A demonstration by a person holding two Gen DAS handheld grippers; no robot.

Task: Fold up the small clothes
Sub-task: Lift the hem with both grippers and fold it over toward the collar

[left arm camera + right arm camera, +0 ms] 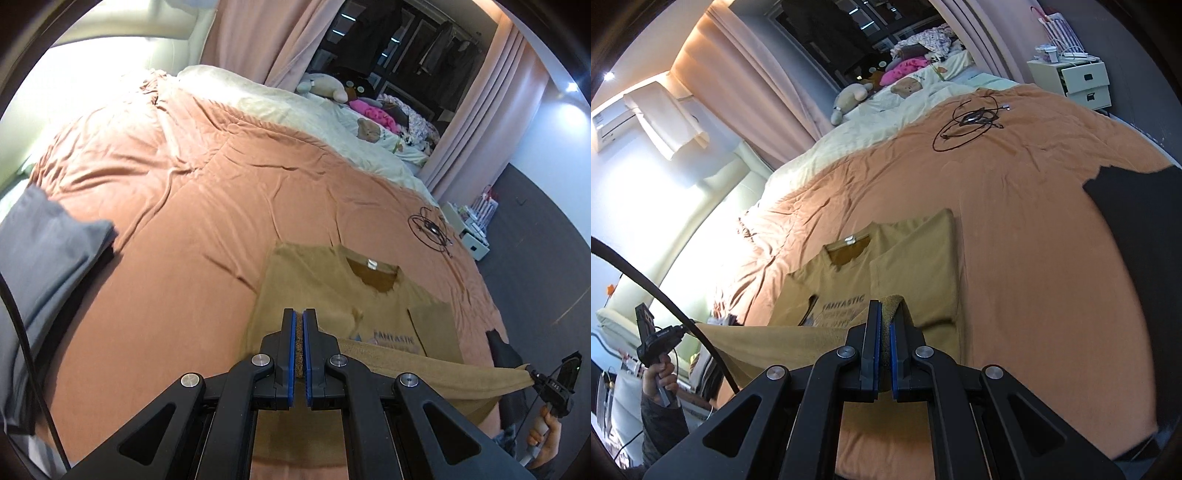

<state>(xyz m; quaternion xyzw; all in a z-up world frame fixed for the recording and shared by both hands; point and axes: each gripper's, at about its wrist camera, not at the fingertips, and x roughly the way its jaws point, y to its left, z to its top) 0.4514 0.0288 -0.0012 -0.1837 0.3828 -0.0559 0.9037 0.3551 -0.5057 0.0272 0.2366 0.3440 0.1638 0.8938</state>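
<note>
A tan short-sleeved cotton T-shirt (332,295) with dark printed lettering on the chest lies face up on a wide bed covered by a rumpled salmon-orange quilt (166,206). Its neckline, with a small white label, points toward the far side of the bed, and both sleeves appear already folded inward over the chest, so the body forms a narrow rectangle.

The left gripper (299,347) is clenched on one corner of the shirt's bottom hem, tan fabric visibly squeezed between its blue pads. The right gripper (884,339) is likewise clamped on the other hem corner, a thick bunch of cloth caught between its jaws. The hem is lifted off the quilt and stretched taut as a straight band between the two grippers, which likely keeps the edge square for carrying it up toward the collar, folding the shirt in half.

Each wrist view shows the other gripper held in a person's hand (661,376) at the frame's edge.

A loose coil of thin black cable (967,122) lies on the quilt well beyond the shirt. A dark, flat piece of cloth (1137,229), possibly another garment, lies to the shirt's right. A folded grey fabric (44,266) sits to the left.
</note>
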